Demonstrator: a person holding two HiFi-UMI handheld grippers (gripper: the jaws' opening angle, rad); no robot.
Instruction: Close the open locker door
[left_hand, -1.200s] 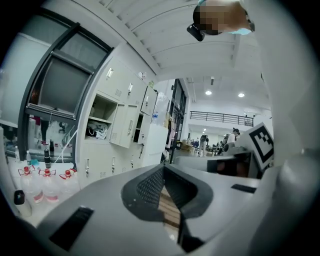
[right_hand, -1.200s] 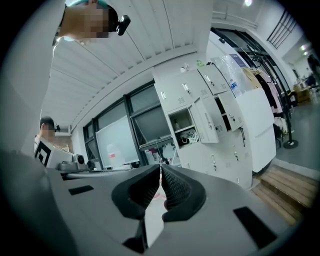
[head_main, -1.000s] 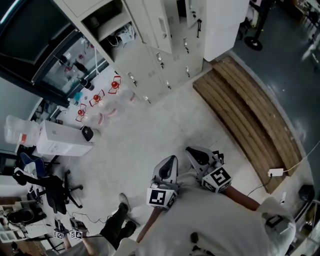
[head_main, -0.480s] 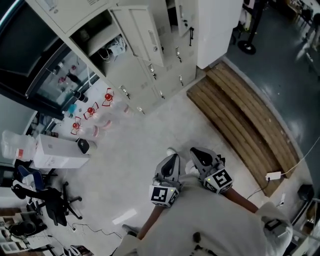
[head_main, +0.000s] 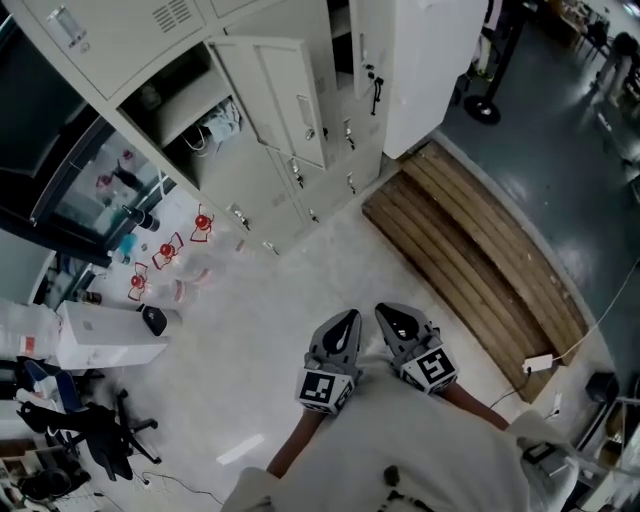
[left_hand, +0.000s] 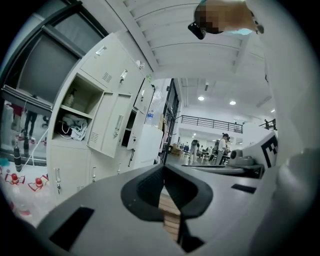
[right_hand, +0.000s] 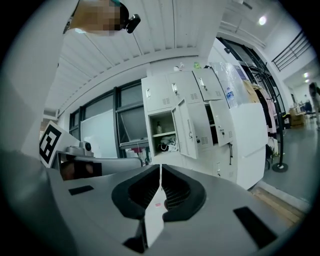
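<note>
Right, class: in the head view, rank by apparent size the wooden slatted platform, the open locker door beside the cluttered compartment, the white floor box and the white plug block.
1. wooden slatted platform
2. open locker door
3. white floor box, close behind; the door may sit nearer the camera
4. white plug block

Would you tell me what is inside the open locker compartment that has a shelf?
On the shelf stands a small bottle; below it lies a white bundle with dark cords. Whatever lies behind the bundle, deeper in the compartment, is covered.
</note>
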